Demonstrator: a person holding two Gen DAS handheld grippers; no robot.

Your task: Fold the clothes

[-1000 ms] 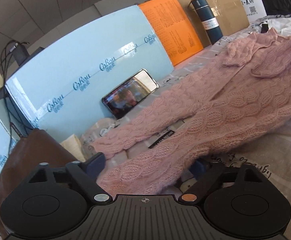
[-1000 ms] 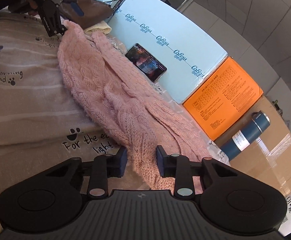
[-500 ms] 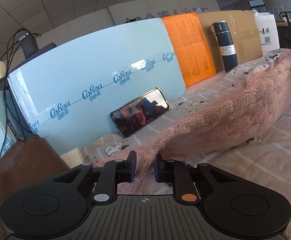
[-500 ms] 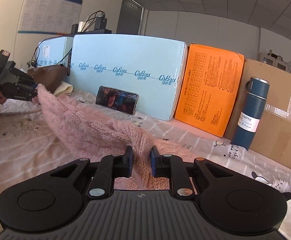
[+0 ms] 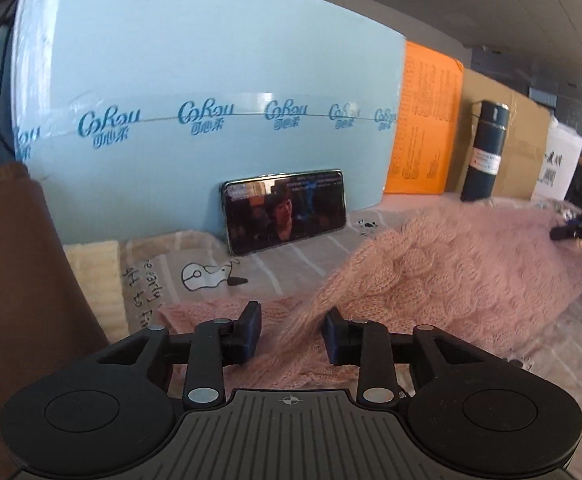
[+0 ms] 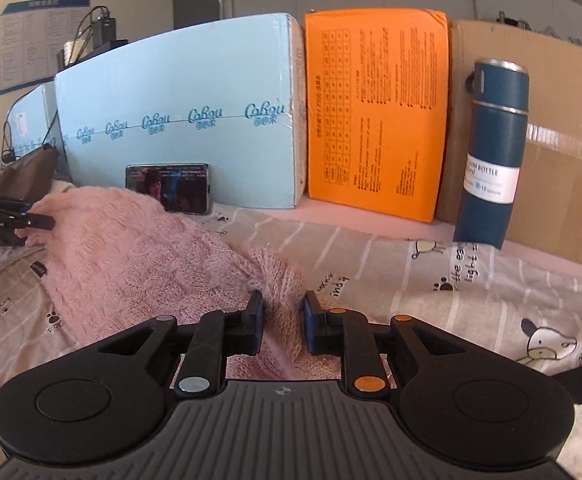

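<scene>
A pink cable-knit sweater (image 5: 451, 276) lies bunched across the printed bedsheet (image 5: 251, 264). In the left wrist view my left gripper (image 5: 291, 330) is low over the sweater's left end. Its fingers stand apart, and a blurred fold of knit runs loosely between them. In the right wrist view my right gripper (image 6: 284, 320) is shut on the sweater (image 6: 131, 256) at its right end. Each gripper shows in the other's view: the left gripper (image 6: 31, 220) at the far left edge of the knit, the right gripper (image 5: 571, 233) at the far right.
Along the back stand a light blue foam board (image 5: 211, 80), an orange board (image 6: 375, 112) and a cardboard box (image 6: 551, 160). A phone (image 5: 285, 210) leans on the blue board. A dark blue bottle (image 6: 491, 152) stands by the box. A brown bag (image 5: 19, 280) sits left.
Both grippers have come down to the bed with the sweater, which now lies slack instead of stretched between them. The left fingers have parted wider; the right ones still pinch the knit.
</scene>
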